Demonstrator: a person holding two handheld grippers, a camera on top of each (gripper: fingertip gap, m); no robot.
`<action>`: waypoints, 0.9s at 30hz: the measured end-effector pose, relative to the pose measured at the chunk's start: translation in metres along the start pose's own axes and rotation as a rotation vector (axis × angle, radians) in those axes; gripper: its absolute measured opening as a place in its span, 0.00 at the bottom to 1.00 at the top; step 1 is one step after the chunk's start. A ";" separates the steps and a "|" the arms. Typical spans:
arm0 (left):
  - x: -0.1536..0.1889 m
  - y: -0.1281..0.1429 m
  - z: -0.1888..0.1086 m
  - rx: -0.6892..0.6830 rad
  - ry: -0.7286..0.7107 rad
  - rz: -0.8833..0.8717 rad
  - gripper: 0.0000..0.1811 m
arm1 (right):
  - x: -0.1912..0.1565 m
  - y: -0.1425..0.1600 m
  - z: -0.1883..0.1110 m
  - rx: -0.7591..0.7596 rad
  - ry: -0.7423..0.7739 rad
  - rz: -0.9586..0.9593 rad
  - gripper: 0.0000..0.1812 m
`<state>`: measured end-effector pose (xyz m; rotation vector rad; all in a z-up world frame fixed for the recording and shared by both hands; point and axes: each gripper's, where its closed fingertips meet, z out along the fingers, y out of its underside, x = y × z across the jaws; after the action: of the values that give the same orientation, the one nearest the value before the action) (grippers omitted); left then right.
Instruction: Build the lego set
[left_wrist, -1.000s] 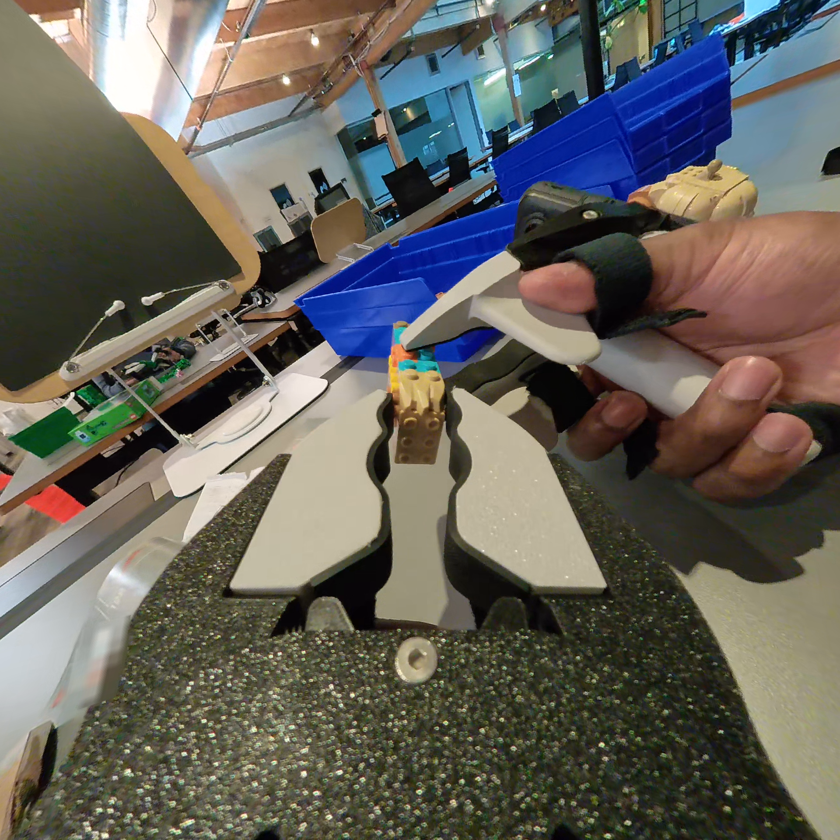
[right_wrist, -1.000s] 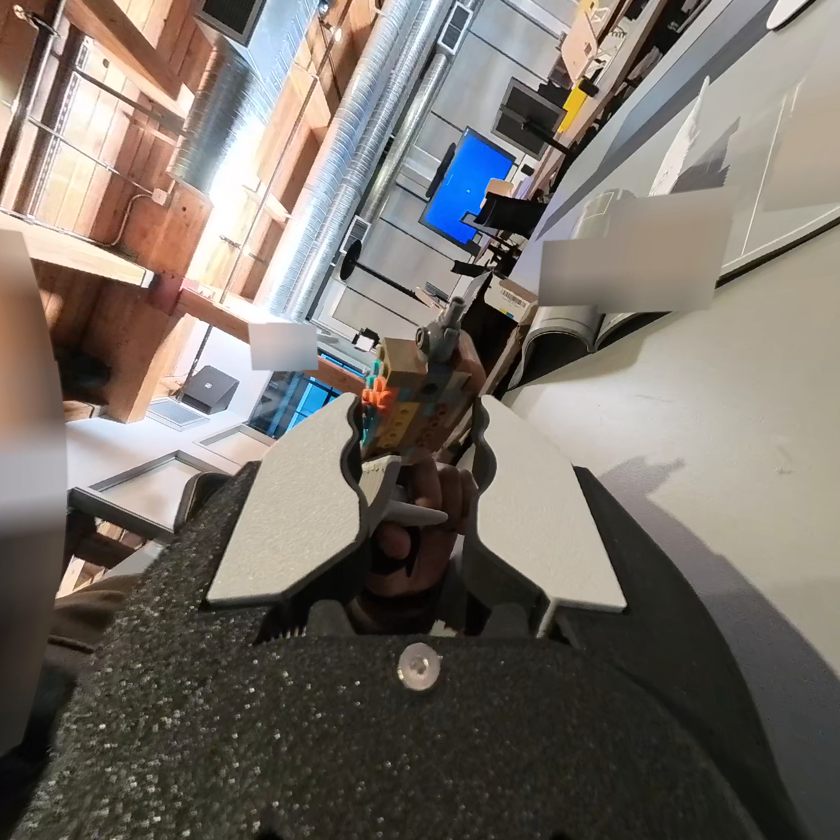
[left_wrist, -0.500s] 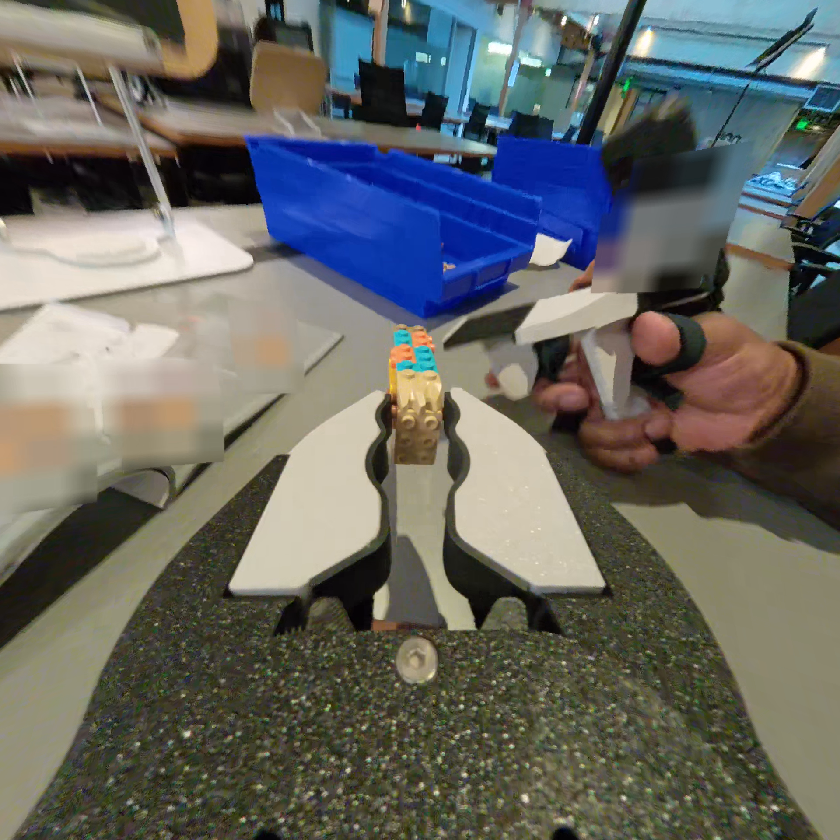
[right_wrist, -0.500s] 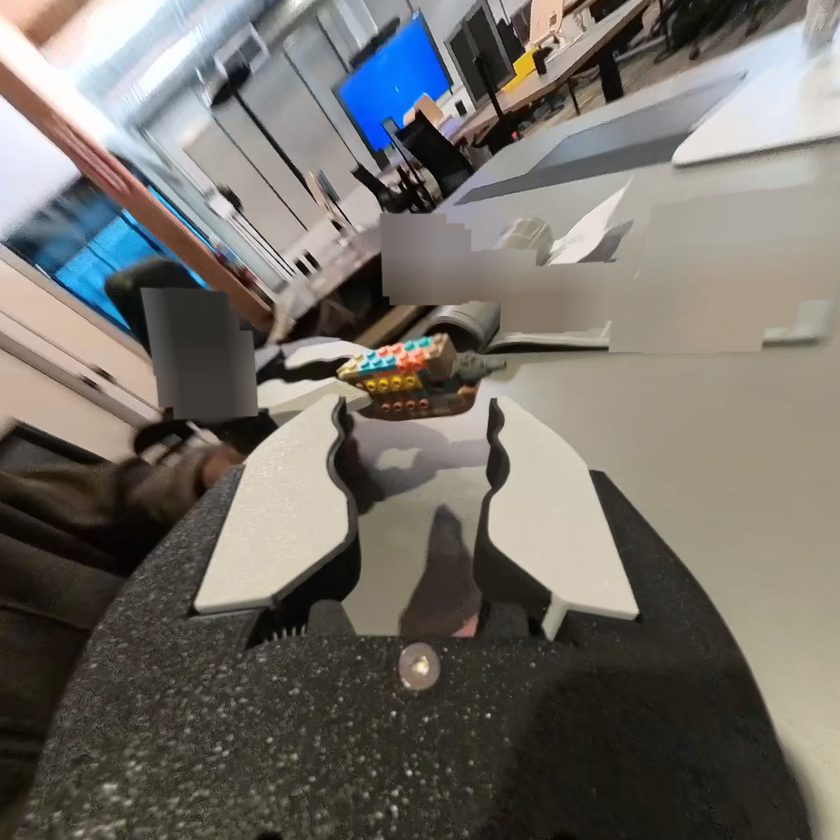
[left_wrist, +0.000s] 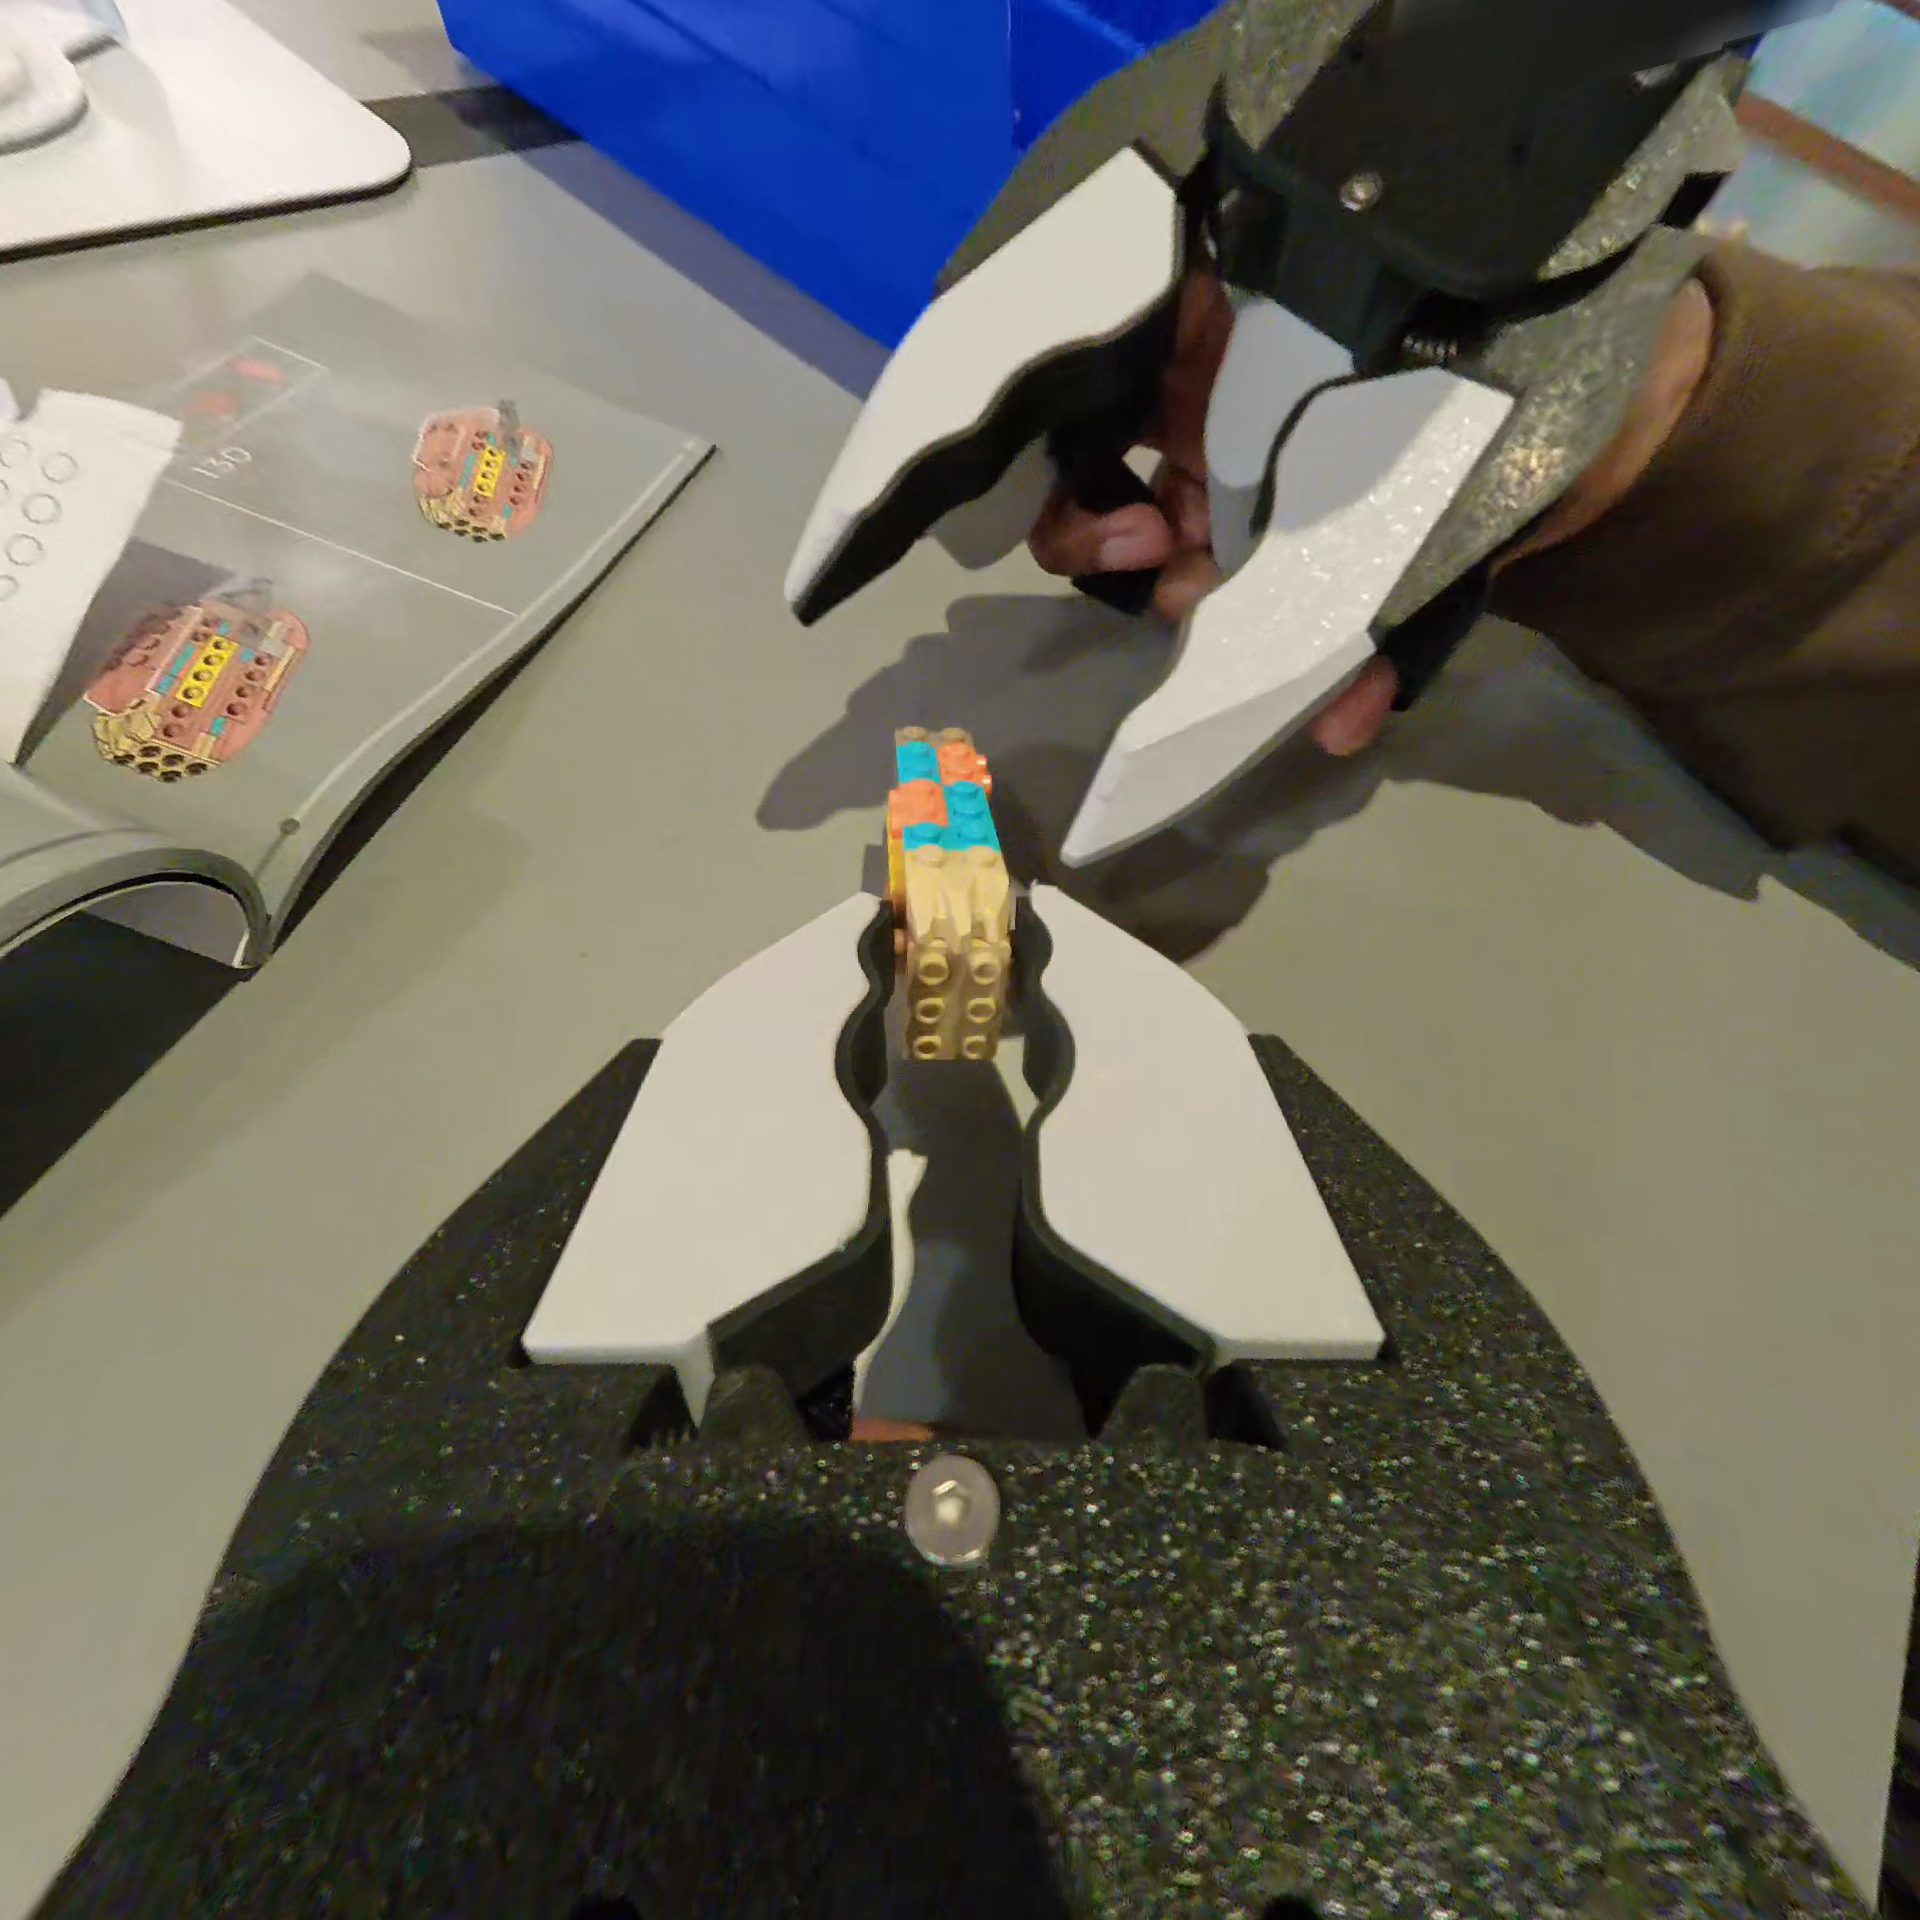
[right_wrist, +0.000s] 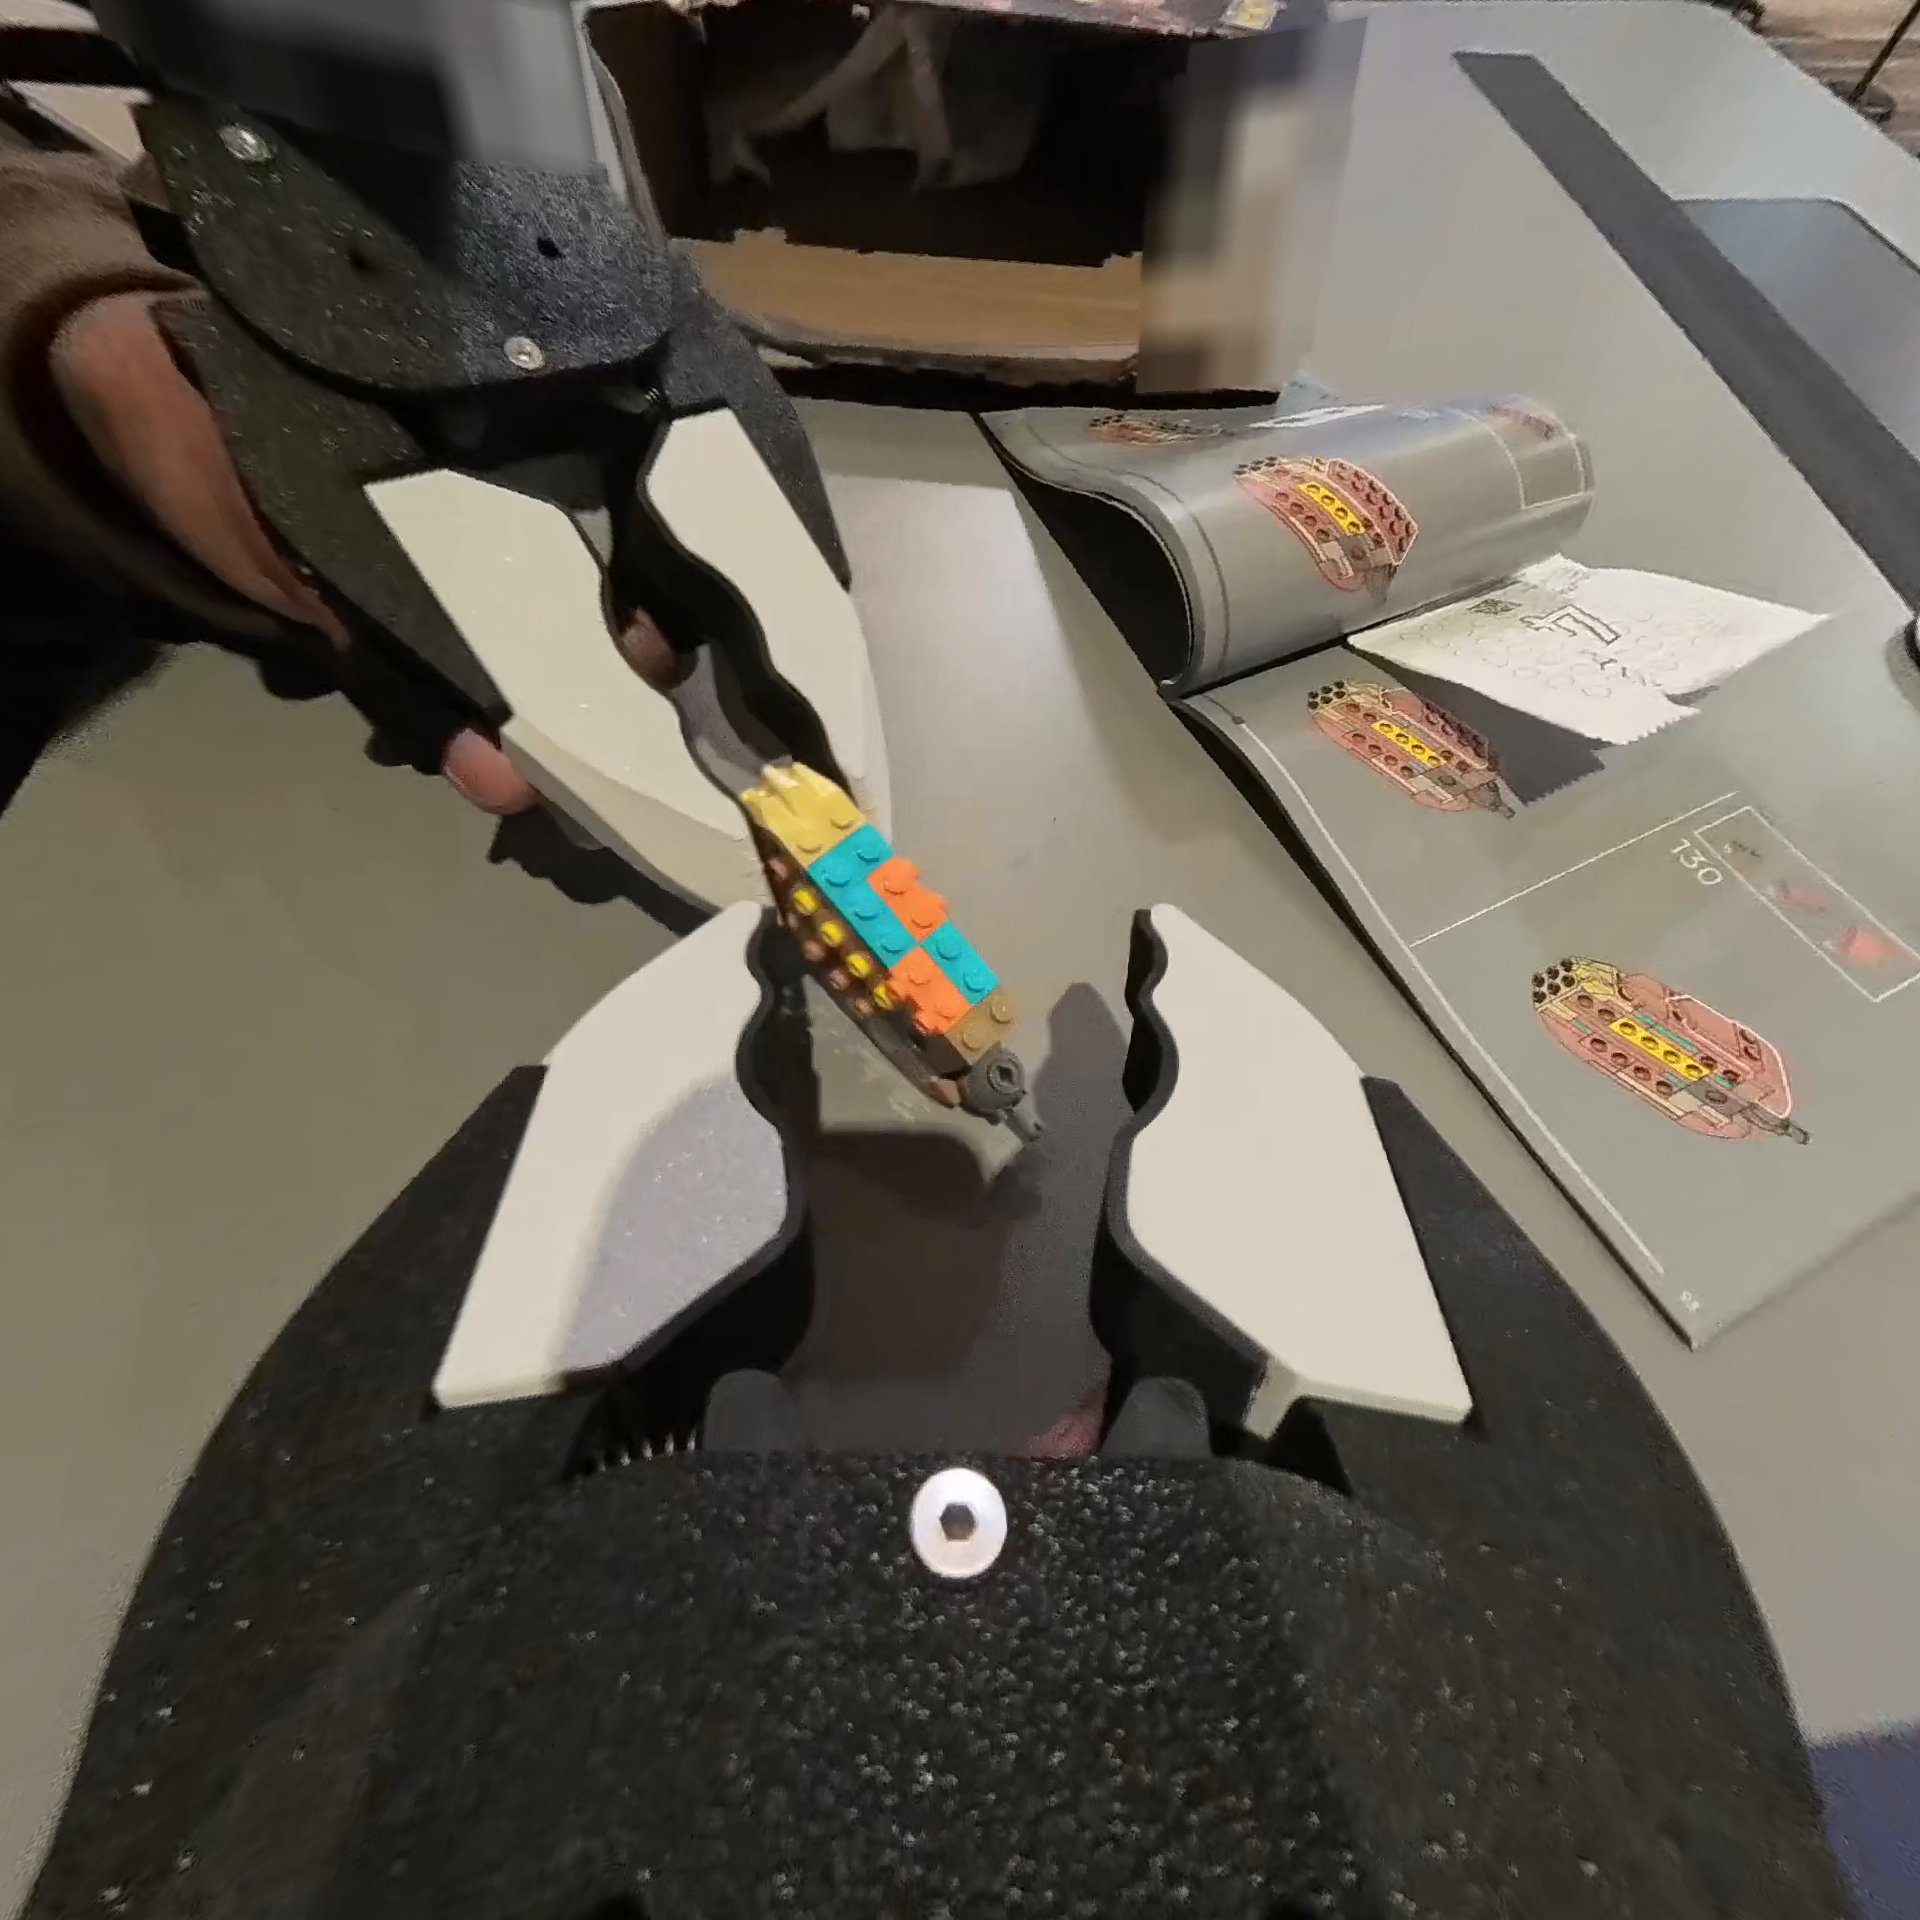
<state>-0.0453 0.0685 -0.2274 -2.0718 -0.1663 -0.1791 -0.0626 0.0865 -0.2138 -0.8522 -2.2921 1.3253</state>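
A small lego assembly (left_wrist: 943, 831) of teal, orange, yellow and tan bricks, with a grey peg at one end, is held low over the grey table (left_wrist: 1455, 1091). My left gripper (left_wrist: 951, 920) is shut on its tan end. In the right wrist view the assembly (right_wrist: 883, 914) slants down from the left gripper (right_wrist: 795, 795) towards the camera. My right gripper (right_wrist: 945, 920) is open, its fingers on either side of the assembly's free end without touching it. In the left wrist view its fingers (left_wrist: 1247, 644) hang above and beyond the assembly.
An open instruction booklet (left_wrist: 332, 582) lies left of the assembly; it also shows in the right wrist view (right_wrist: 1558, 935) with a white paper (right_wrist: 1579, 644) on it. Blue bins (left_wrist: 831, 135) and a white stand base (left_wrist: 187, 145) stand behind. A cardboard box (right_wrist: 914, 270) stands further back. The tips of both grippers are at nearly the same place.
Both grippers have tipped down from facing the room to facing the table. The left still holds the assembly. The right gripper's jaws have widened and now stand apart from the bricks.
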 end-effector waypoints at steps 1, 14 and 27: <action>0.000 0.002 0.000 -0.013 -0.001 0.006 0.12 | 0.001 0.002 0.002 -0.006 -0.008 0.000 0.35; 0.002 0.021 0.005 -0.153 -0.002 0.062 0.12 | 0.003 0.017 0.009 -0.077 -0.012 0.004 0.33; 0.004 0.026 0.009 -0.191 -0.001 0.101 0.21 | 0.003 0.017 0.007 -0.062 -0.001 0.014 0.34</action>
<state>-0.0355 0.0638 -0.2526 -2.2647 -0.0468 -0.1362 -0.0632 0.0907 -0.2322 -0.8885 -2.3429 1.2670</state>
